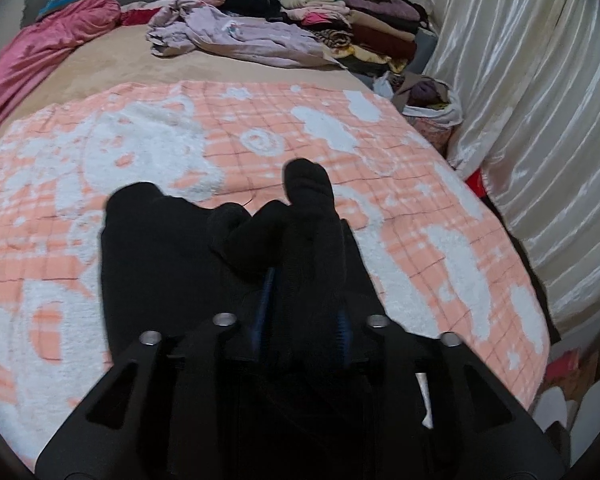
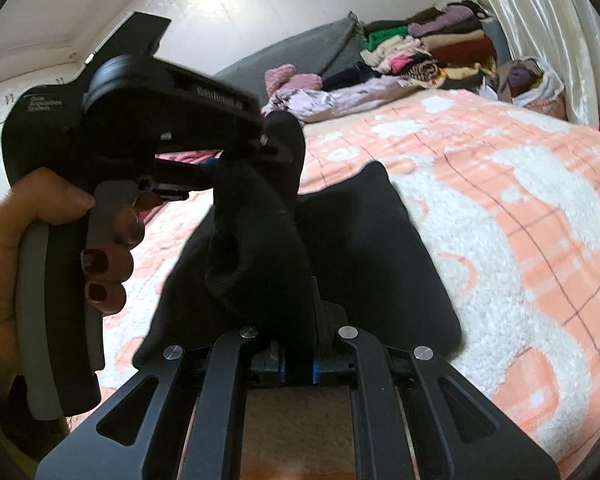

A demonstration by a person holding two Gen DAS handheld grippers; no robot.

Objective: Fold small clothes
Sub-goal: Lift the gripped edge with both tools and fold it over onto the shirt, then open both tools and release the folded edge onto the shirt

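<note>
A small black garment [image 1: 160,256] lies partly on the peach and white blanket [image 1: 400,216], with one end lifted. My left gripper [image 1: 304,312] is shut on a bunched black fold [image 1: 312,200] that sticks up past its fingers. In the right wrist view, my right gripper [image 2: 298,356] is shut on the same black garment [image 2: 260,264], whose lower part [image 2: 380,240] drapes onto the blanket [image 2: 520,208]. The left gripper [image 2: 276,148] shows there, held in a hand at the left, pinching the garment's top.
A crumpled lilac garment [image 1: 244,40] lies further up the bed. Stacked folded clothes [image 1: 352,20] sit at the far right corner. A pink quilt [image 1: 40,52] runs along the left. A shiny cream curtain [image 1: 540,120] hangs on the right, with a bag [image 1: 432,108] of clothes below it.
</note>
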